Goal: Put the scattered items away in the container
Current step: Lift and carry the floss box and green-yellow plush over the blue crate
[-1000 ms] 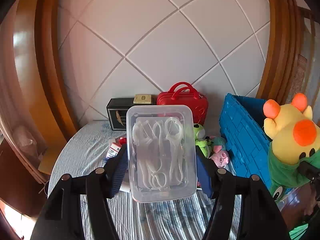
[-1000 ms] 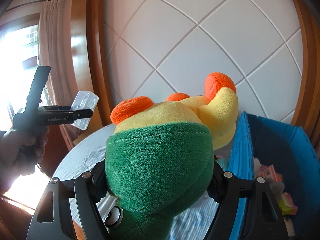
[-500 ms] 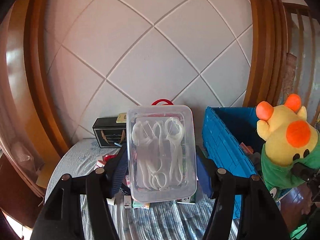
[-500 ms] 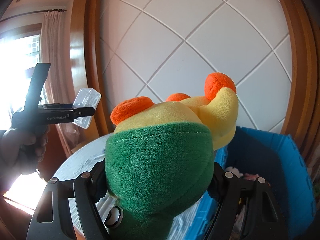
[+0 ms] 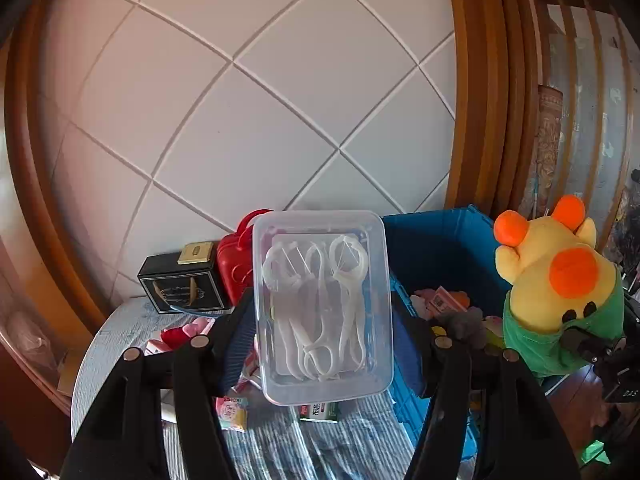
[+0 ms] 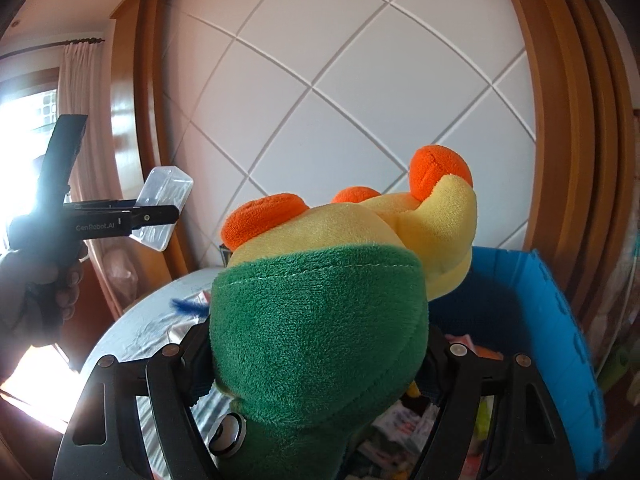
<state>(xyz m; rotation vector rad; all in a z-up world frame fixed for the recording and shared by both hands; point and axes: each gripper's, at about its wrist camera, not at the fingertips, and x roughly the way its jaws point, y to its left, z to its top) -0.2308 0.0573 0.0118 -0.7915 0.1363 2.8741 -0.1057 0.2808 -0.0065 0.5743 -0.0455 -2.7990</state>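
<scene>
My left gripper is clamped on the clear floss-pick box, held up just left of the blue crate. My right gripper squeezes the plush duck above the crate's near-left edge. Red case and black box sit left of the crate; small packets lie on the striped cloth.

- "GenRobot.AI" in pale letters along the black body of the left gripper, seen from the right wrist view
- Print on the small packets on the table is too blurred to read
</scene>
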